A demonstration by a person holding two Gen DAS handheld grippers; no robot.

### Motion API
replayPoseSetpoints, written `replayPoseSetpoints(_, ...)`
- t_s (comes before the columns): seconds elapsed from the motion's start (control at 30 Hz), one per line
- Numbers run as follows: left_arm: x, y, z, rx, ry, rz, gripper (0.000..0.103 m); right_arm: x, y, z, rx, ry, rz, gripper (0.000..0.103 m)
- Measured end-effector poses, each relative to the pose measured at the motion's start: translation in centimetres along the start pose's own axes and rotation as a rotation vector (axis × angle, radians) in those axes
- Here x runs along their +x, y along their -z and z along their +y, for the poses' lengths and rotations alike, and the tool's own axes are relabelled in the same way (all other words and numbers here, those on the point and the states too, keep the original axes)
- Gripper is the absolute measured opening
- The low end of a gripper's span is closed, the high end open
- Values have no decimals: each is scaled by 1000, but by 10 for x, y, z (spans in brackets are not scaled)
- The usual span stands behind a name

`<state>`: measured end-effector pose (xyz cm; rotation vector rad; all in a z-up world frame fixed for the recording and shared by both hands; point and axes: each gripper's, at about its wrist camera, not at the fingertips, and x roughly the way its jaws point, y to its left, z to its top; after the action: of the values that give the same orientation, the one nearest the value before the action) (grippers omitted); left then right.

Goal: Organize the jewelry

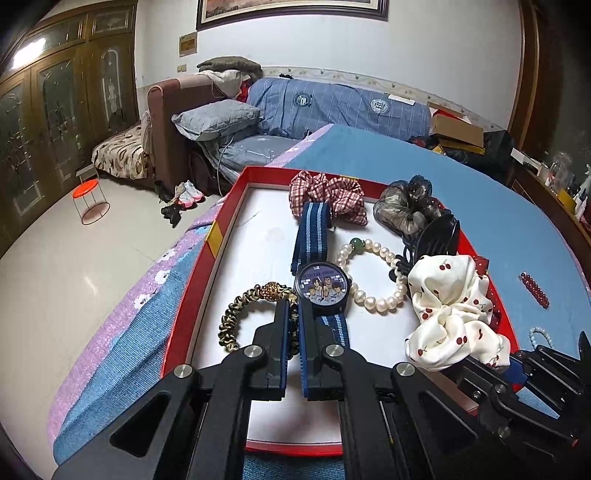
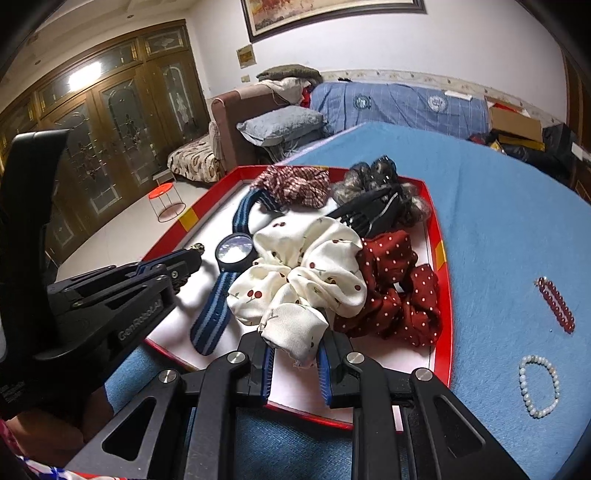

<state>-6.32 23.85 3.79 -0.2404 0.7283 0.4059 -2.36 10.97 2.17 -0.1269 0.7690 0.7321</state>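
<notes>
Left wrist view: my left hand-held gripper (image 1: 291, 308) is clamped on one leopard hair tie (image 1: 255, 314) in the red tray (image 1: 221, 236), beside one watch (image 1: 322, 283) and one pearl bracelet (image 1: 373, 273). Right wrist view: my right hand-held gripper (image 2: 295, 345) pinches one cherry scrunchie (image 2: 303, 273); two bracelets (image 2: 539, 386) lie on the bed (image 2: 498, 221), well right.

A white wall (image 1: 332, 40) at the far side carries a dark-framed picture (image 1: 291, 11). On the left, a glossy brown wardrobe (image 1: 55, 110) reflects a lamp. A brown sofa (image 1: 162, 107) with grey pillows (image 1: 216, 118) stands on the pale tiled floor (image 1: 55, 258), an orange stool (image 1: 86, 194) beside it.
</notes>
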Motion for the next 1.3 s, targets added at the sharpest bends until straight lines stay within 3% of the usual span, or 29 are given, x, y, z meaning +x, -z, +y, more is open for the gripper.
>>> replayPoseSetpoints(0.13,2,0,1,-5,4,9,6,5,1,-3,13,-1,23,24)
replayPoseSetpoints(0.23,1,0,2,-11,13,3,6,3,1,-2,3,6,22,38)
replayPoseSetpoints(0.27,1,0,2,-12,11,2,6,1,1,-2,1,4,18,49)
replayPoseSetpoints(0.3,0,0,2,-12,10,0,6,-1,1,-2,1,4,10,53)
replayPoseSetpoints(0.43,-2,1,0,-4,11,-4,8,-10,2,2,-20,15,-20,56)
replayPoseSetpoints(0.5,-5,1,0,-2,9,-13,13,-16,2,2,-20,12,-33,57)
replayPoseSetpoints(0.57,-11,0,0,-3,6,-32,30,-23,1,3,-20,2,-51,58)
replayPoseSetpoints(0.73,-27,-4,0,-2,-15,-84,33,-45,4,3,-20,13,-114,64)
replayPoseSetpoints(0.83,-41,-5,0,-11,-19,-118,42,-58,5,0,6,14,-149,65)
replayPoseSetpoints(0.9,-55,-4,-1,-4,-37,-157,47,-68,7,-1,20,30,-176,73)
replayPoseSetpoints(1.03,-86,4,-4,-11,-63,-246,75,-93,14,-3,42,68,-234,84)
replayPoseSetpoints(1.1,-98,9,-4,-12,-74,-275,77,-103,17,-1,35,88,-249,88)
replayPoseSetpoints(1.17,-109,14,-7,-5,-78,-287,86,-112,23,2,28,104,-264,92)
replayPoseSetpoints(1.3,-127,25,-12,5,-85,-307,90,-129,37,4,37,131,-276,94)
